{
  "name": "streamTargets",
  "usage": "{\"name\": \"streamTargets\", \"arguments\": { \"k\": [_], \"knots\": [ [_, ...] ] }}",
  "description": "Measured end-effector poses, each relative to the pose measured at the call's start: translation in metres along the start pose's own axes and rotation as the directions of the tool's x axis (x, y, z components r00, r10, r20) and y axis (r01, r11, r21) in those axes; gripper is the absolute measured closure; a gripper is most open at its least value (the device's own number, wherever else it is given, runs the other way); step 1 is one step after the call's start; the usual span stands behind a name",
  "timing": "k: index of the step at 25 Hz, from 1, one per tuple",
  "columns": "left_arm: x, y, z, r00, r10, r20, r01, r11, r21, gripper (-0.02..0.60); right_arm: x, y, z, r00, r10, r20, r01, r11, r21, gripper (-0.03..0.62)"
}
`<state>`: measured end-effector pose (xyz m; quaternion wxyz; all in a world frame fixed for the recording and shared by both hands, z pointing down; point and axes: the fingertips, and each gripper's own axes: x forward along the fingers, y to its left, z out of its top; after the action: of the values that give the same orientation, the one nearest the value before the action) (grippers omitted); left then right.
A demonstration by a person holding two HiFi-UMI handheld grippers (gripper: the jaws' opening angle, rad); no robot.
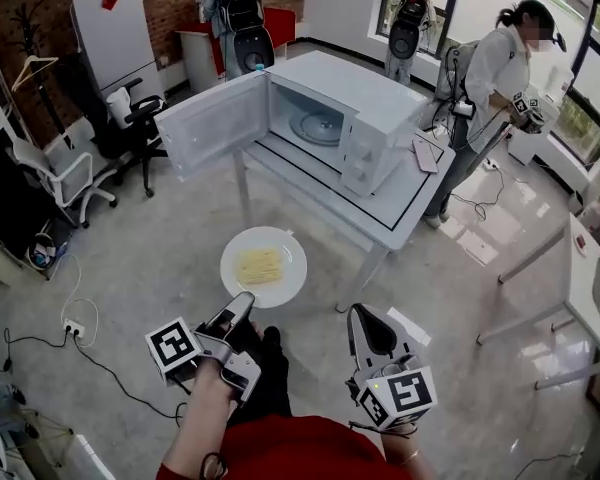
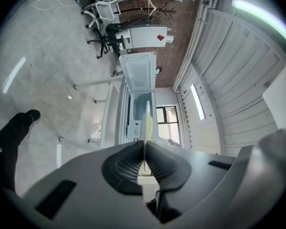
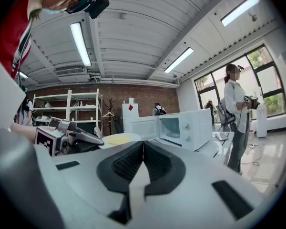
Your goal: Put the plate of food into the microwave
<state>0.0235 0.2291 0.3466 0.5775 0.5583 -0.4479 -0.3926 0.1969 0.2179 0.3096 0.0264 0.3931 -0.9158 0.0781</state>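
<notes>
A white plate [image 1: 264, 266] with flat yellow food on it hangs level above the floor, in front of the table. My left gripper [image 1: 246, 300] is shut on the plate's near rim; in the left gripper view the plate [image 2: 147, 123] shows edge-on between the pads. The white microwave [image 1: 325, 118] stands on the table with its door [image 1: 215, 121] swung open to the left and its glass turntable [image 1: 317, 127] bare. My right gripper [image 1: 360, 318] is shut, holds nothing, and hangs to the right of the plate. The right gripper view shows the plate [image 3: 116, 139] and microwave [image 3: 181, 127] ahead.
The microwave's table [image 1: 395, 211] has thin legs and a flat object [image 1: 425, 155] at its right. A person [image 1: 488, 83] with a gripper stands behind it. An office chair [image 1: 135, 118] and a white chair [image 1: 55, 173] stand at the left. Cables and a power strip [image 1: 73, 328] lie on the floor.
</notes>
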Motion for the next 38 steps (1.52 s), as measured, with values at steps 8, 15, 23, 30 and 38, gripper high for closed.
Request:
{"name": "streamTargets", "arguments": {
  "k": [8,15,23,30,38],
  "knots": [
    [0.125,-0.016,0.117,0.997,0.006,-0.076,-0.004,1.0,0.028,0.558,0.167,-0.035,0.042,1.0,-0.025,0.004,0.025,0.999,-0.028,0.579],
    [0.211,-0.025,0.163,0.988,-0.003,-0.153,0.008,0.999,0.035,0.558,0.259,-0.056,0.055,0.999,-0.031,-0.032,0.03,0.999,-0.032,0.579],
    [0.262,-0.005,0.18,0.983,0.057,-0.174,-0.046,0.997,0.067,0.558,0.305,-0.098,0.052,0.993,-0.087,-0.082,0.082,0.995,-0.052,0.579],
    [0.342,0.019,0.197,0.98,0.051,-0.19,-0.032,0.994,0.104,0.558,0.339,-0.125,0.02,0.983,-0.112,-0.149,0.106,0.993,-0.047,0.579],
    [0.43,0.028,0.19,0.976,-0.012,-0.218,0.029,0.997,0.075,0.558,0.38,-0.143,0.01,0.983,-0.133,-0.128,0.123,0.989,-0.082,0.579]
  ]
}}
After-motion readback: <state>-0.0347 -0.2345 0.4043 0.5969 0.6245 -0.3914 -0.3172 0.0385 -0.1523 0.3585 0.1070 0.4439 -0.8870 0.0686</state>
